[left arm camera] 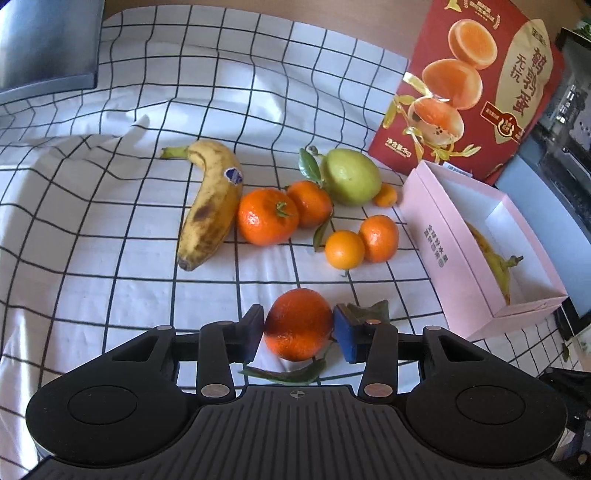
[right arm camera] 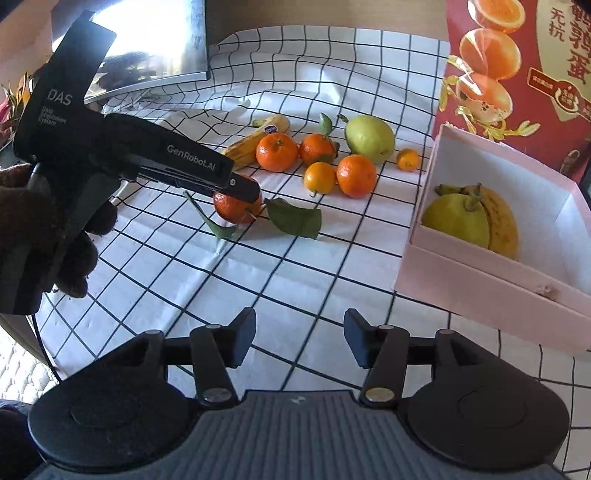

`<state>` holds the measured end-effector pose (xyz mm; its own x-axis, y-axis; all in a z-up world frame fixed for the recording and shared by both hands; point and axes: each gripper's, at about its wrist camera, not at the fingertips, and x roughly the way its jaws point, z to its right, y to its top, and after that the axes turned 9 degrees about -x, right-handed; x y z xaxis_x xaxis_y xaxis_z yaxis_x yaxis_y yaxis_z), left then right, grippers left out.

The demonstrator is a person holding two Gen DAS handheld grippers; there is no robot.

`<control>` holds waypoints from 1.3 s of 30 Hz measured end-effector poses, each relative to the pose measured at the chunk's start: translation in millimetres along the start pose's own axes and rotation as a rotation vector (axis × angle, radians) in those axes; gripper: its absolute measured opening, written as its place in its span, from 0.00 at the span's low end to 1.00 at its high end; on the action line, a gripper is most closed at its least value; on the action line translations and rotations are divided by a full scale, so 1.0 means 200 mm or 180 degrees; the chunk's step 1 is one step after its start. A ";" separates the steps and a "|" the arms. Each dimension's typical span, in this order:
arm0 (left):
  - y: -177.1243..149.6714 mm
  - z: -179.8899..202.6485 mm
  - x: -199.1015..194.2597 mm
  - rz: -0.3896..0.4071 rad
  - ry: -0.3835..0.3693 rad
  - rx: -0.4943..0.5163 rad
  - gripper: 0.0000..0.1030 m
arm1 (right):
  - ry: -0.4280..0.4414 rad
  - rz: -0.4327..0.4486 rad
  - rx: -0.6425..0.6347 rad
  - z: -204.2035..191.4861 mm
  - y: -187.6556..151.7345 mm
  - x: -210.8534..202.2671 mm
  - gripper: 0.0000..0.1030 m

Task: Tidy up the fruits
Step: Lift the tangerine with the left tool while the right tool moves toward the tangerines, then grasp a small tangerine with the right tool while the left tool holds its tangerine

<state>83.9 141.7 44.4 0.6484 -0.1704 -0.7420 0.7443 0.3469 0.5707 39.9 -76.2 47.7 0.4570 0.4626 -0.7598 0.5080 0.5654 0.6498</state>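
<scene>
Step in hand: picking up fruit. The left gripper (left arm camera: 298,328) clamps a leafy mandarin (left arm camera: 298,324) near the tablecloth's (left arm camera: 110,229) front edge. The right gripper (right arm camera: 299,339) hangs part open, empty. Next, likely: lift it clear and carry it to the pink box (right arm camera: 480,284) at the right edge.

A white tablecloth with a black grid (left arm camera: 110,206) covers the table, rumpled toward ten o'clock. A silver monitor (right arm camera: 155,40) stands at eleven o'clock, its screen glaring with bright daylight. A tall red printed carton (left arm camera: 476,85) rises at one o'clock against a brownish wall (left arm camera: 295,7).
</scene>
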 end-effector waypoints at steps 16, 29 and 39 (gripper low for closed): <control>0.06 -0.05 0.12 -0.0139 -0.0244 -0.0171 0.46 | -0.0011 0.0003 -0.0411 -0.14 0.08 0.05 0.51; 0.03 -0.31 -0.21 0.0109 -0.0401 -0.0705 0.45 | -0.0471 0.0335 -0.0769 -0.11 0.37 0.18 0.38; 0.00 -0.39 -0.29 0.0091 -0.0380 -0.0858 0.45 | -0.0856 0.0276 -0.1066 -0.14 0.61 0.55 0.29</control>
<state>33.2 224.5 60.0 0.6946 -0.2587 -0.6713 0.6664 0.5830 0.4648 131.7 63.1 42.3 0.6838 0.3490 -0.6408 0.2148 0.7430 0.6339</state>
